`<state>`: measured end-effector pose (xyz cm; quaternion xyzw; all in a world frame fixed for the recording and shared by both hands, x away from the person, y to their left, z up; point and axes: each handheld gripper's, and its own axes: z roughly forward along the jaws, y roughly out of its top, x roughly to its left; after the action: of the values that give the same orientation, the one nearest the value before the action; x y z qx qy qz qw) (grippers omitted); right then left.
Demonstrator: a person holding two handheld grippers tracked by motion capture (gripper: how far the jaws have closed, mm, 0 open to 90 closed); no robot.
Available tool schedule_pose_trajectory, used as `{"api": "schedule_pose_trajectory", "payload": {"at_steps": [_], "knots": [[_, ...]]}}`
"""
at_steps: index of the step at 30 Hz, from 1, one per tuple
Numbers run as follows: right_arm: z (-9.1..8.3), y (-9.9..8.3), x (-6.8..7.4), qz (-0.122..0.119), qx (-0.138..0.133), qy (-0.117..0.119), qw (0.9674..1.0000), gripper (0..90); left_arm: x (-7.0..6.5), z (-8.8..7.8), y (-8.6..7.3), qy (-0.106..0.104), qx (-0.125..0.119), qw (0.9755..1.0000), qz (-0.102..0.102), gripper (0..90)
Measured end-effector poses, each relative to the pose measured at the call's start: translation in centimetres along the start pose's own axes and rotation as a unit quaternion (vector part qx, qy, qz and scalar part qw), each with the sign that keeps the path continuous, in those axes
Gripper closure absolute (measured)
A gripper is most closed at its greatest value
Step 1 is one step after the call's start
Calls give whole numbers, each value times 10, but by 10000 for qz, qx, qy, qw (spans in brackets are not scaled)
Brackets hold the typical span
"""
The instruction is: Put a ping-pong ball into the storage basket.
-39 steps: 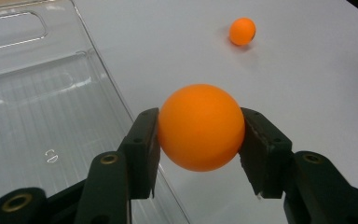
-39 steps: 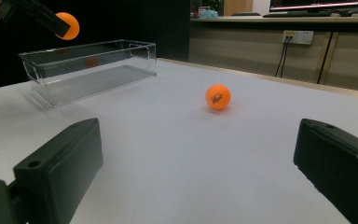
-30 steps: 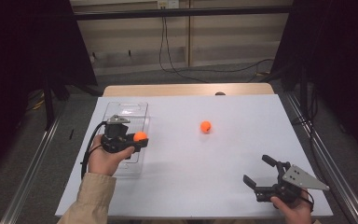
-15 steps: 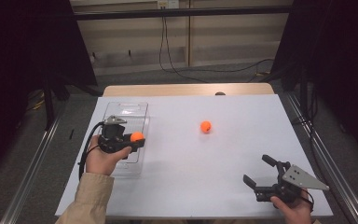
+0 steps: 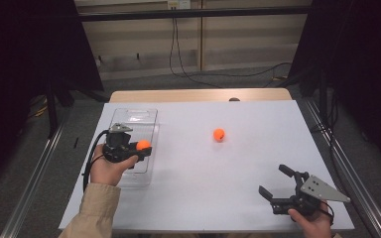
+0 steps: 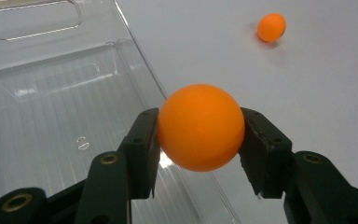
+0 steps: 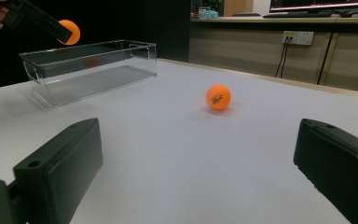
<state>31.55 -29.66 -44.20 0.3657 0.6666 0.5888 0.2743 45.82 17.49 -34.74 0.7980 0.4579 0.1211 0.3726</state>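
You are holding the left gripper (image 5: 138,151) over the clear plastic bin (image 5: 134,115), which is sitting near the left edge of the table (image 5: 248,168), toward its far left corner. Its jaws are pressing on an orange ball (image 5: 143,145) from both sides; in the left gripper view the ball (image 6: 200,127) is sitting squarely between the two black pads, raised above the bin's right-hand wall (image 6: 140,56) rather than resting on anything. The bin's ribbed floor is lying bare below. A second orange ball (image 5: 219,134) is lying alone on the white surface around the middle of the table, a little toward the far edge and well apart from the bin; in the right gripper view it (image 7: 218,97) is showing a small printed mark on its side. You are keeping the right gripper (image 5: 279,182) low near the near right corner of the table, its jaws standing wide apart with nothing between them and pointing across the table toward the loose ball and, farther off, the bin (image 7: 88,67). From that view the held ball (image 7: 69,31) is hanging just above the bin's rim.
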Motion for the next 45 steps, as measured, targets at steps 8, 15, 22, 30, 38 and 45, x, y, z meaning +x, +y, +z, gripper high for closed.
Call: {"api": "schedule_pose_trajectory", "payload": {"at_steps": [8, 15, 22, 30, 38, 45], "knots": [[0, 0, 0, -10, -6, 3, 10000, 6, 4, -1, 1, 0, 34, 10000, 81, 510], [-1, 0, -1, -42, 8, 17, 10000, 6, 6, 0, -1, 62, -2, 10000, 27, 510], [-1, 0, -1, -28, 18, -3, 10000, 7, 7, 0, -1, 119, -62, 9999, -29, 510], [-1, 0, -1, -34, 11, 8, 10000, 7, 11, 1, -2, 130, 16, 9999, -9, 510], [-1, 0, -1, -42, -4, -1, 10000, 7, 13, 3, -3, 111, -7, 9999, -50, 510], [-1, 0, -1, -43, -4, -3, 10000, 7, 15, 4, -3, 150, -4, 9999, -16, 510]]}}
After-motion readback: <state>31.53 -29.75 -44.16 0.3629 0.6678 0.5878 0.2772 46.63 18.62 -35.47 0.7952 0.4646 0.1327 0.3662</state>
